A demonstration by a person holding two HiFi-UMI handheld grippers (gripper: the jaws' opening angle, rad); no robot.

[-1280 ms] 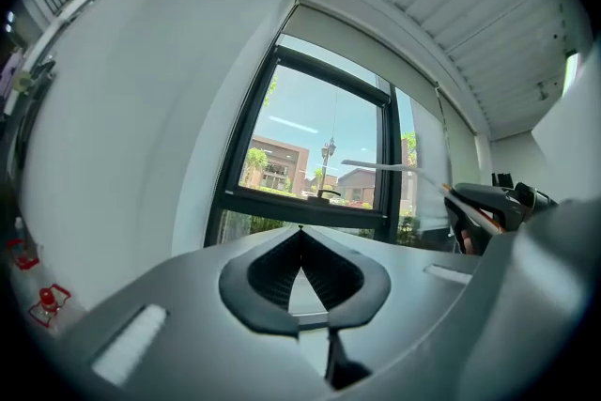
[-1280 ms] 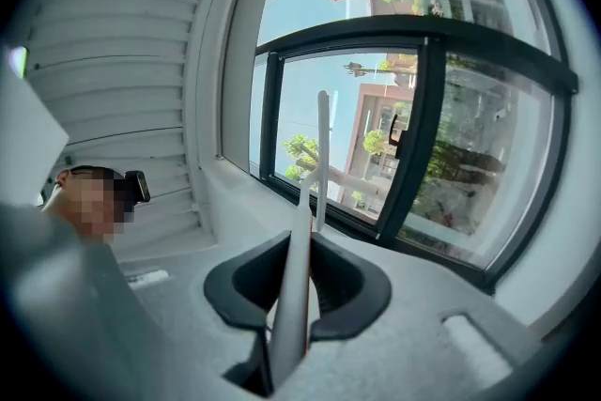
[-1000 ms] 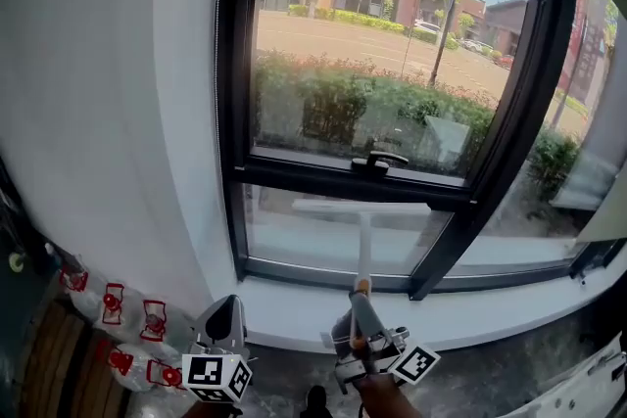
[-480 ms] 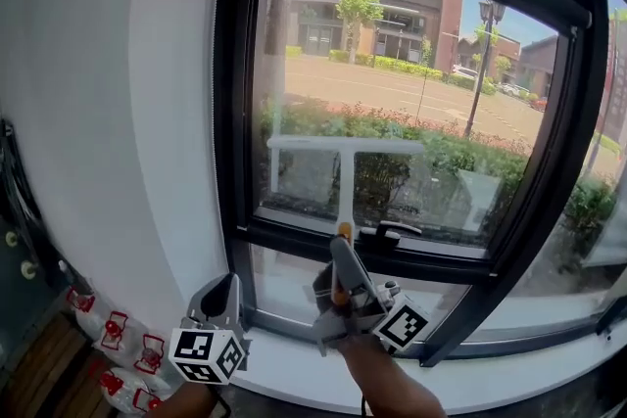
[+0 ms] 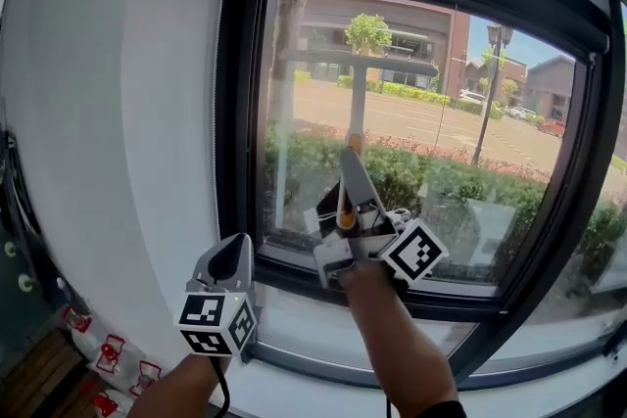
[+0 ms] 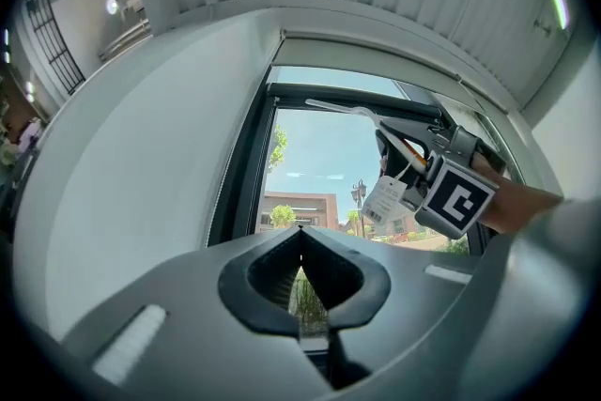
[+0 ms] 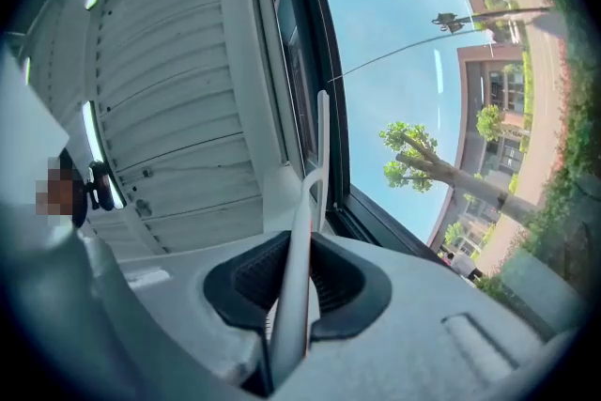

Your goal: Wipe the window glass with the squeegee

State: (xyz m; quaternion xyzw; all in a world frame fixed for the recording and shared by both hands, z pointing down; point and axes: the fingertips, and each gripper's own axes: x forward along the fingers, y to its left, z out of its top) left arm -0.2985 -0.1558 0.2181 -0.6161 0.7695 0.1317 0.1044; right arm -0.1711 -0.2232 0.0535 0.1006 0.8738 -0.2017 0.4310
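Higher than before, the white T-shaped squeegee [image 5: 372, 64] reaches the black-framed window glass's [image 5: 470, 152] top, its handle pinched in the right gripper [image 5: 345, 176]. The left gripper [image 5: 231, 259], jaws pressed together and empty, hangs below-left.

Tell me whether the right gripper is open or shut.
Shut on the squeegee: in the right gripper view, the right gripper's jaws press its white handle from both sides.

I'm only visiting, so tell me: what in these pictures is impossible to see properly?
- Head view: whether the squeegee blade touches the glass; the angle doesn't show it.
- Head view: the squeegee's lower handle, hidden inside the right gripper.
- Left gripper view: print on the tag, too small to read.
- Head view: what the red-and-white items at lower left are; small and cut by the edge.
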